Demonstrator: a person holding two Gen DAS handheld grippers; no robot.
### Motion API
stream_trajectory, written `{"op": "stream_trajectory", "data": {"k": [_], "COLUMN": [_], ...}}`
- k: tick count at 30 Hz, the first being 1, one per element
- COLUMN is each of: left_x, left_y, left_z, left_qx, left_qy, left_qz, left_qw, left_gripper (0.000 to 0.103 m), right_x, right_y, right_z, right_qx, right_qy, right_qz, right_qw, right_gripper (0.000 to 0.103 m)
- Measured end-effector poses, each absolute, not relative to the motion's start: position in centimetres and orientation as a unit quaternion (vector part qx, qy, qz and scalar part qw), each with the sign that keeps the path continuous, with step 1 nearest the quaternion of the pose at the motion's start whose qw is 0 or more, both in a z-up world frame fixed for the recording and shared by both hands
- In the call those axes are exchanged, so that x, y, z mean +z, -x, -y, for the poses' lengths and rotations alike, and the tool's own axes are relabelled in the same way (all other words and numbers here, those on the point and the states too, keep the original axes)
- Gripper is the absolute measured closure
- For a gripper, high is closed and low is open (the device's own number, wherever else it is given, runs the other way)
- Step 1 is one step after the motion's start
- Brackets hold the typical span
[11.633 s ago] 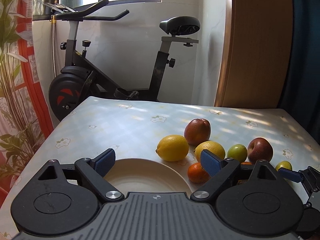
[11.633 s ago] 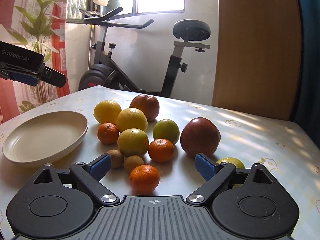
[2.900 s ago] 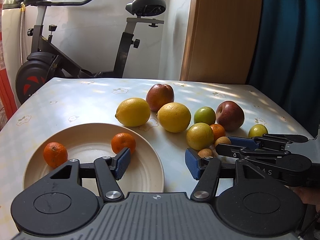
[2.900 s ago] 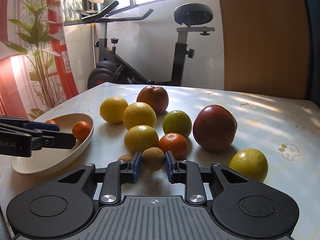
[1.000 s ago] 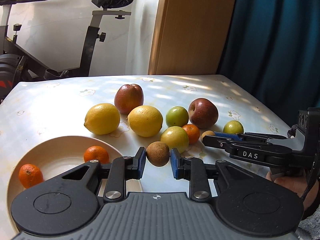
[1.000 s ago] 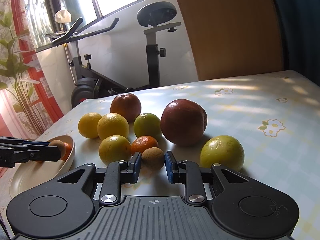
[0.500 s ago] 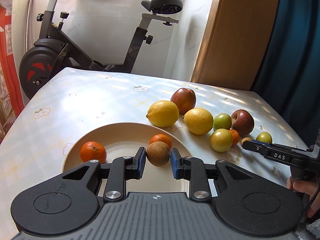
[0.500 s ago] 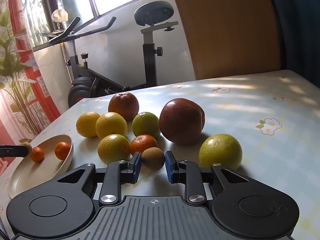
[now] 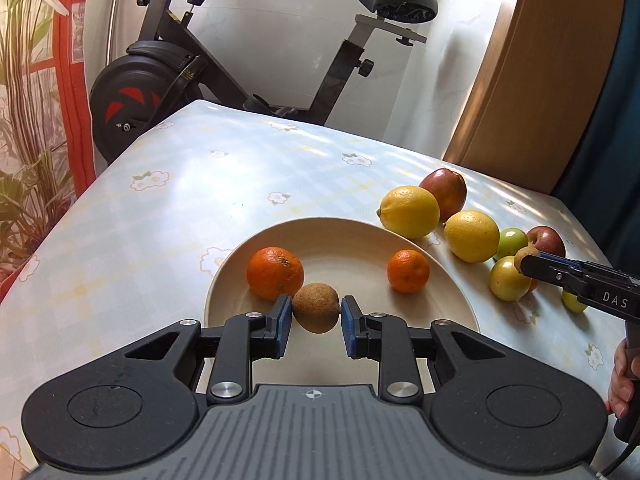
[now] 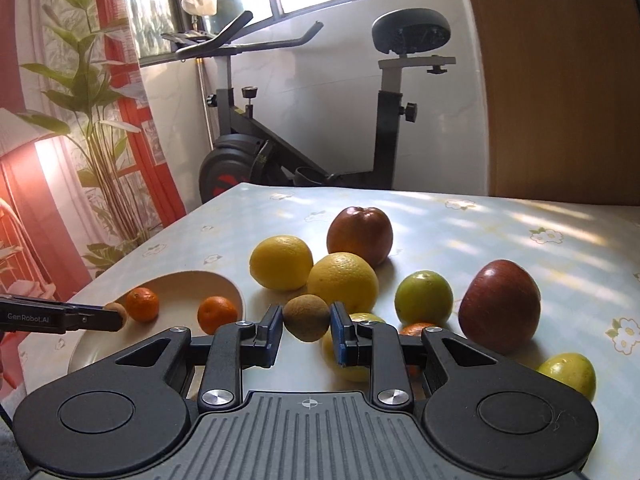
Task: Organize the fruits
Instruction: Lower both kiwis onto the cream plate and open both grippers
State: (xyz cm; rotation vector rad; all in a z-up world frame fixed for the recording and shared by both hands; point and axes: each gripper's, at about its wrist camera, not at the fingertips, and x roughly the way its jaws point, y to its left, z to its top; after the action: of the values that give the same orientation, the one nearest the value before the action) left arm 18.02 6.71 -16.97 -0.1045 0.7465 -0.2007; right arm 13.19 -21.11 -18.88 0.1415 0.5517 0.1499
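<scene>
The left gripper (image 9: 315, 314), squeezing a kiwi (image 9: 315, 307), should lower it gently onto the plate (image 9: 352, 236), beside the oranges.

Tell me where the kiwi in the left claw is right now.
In the left wrist view the kiwi sits clamped in the left claw, over the plate's near side, just right of the larger tangerine.

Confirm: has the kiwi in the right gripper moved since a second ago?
Yes. The kiwi, clamped in the right gripper, has lifted off the table, leaving the fruit pile.
</scene>
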Motion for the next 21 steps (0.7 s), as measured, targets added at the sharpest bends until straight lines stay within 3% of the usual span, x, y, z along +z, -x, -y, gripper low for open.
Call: {"op": "stream_trajectory", "data": {"k": [10,21], "left_x": [-18.0,-18.5], "left_y": [-18.8,-20.5], "left_z": [-7.7,-8.5], "left_qx": [-0.069,-0.064], "left_qy": [0.032,0.036], "left_qz": [-0.379,-0.369], "left_qw": [0.922,0.926], "left_gripper": [0.075,0.075], "right_x": [-19.8,-21.0], "right_y": [-17.3,-20.7], "right_z": [13.4,11.6], "right_qx": [0.154,0.162], "right_qy": [0.010,0.032], "right_qz": [-0.333,-0.363], "right_qw": [0.930,0.917], "right_gripper": [0.079,0.079]}}
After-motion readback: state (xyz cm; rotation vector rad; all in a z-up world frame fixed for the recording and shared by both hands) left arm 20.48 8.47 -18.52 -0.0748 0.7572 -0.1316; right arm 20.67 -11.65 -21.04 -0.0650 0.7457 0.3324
